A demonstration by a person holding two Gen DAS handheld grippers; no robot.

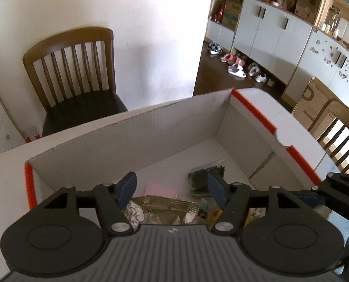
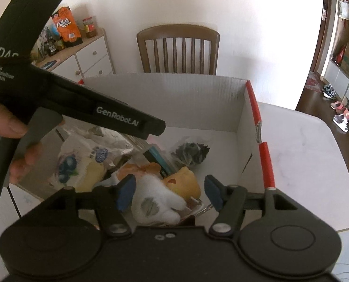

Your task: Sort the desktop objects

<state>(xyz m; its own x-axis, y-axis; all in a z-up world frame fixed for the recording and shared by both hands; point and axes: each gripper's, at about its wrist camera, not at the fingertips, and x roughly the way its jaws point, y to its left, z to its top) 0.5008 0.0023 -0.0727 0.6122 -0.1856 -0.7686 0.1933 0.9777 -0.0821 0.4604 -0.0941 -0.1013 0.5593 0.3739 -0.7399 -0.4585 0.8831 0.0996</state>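
Left wrist view looks down into a white cardboard box [image 1: 132, 127] with red edges, standing on a pale table [image 1: 263, 98]. The left gripper [image 1: 172, 191] hangs over it with its jaws apart and nothing between them; below lie a crinkled foil snack bag [image 1: 160, 209], a pink flat item [image 1: 161, 190] and a dark packet [image 1: 203, 177].

From the right wrist view, the right gripper [image 2: 169, 193] is also spread and empty, poised above a white and yellow plush toy [image 2: 165, 197] that rests in the near part of the box. Its long axis runs slantwise, from the white end near the camera up to the yellow end at the right.

Judging by this, things are being dropped into the box and both grippers look freshly unloaded. The next move calls for lifting clear of the walls and finding whatever is left on the table; none shows here.
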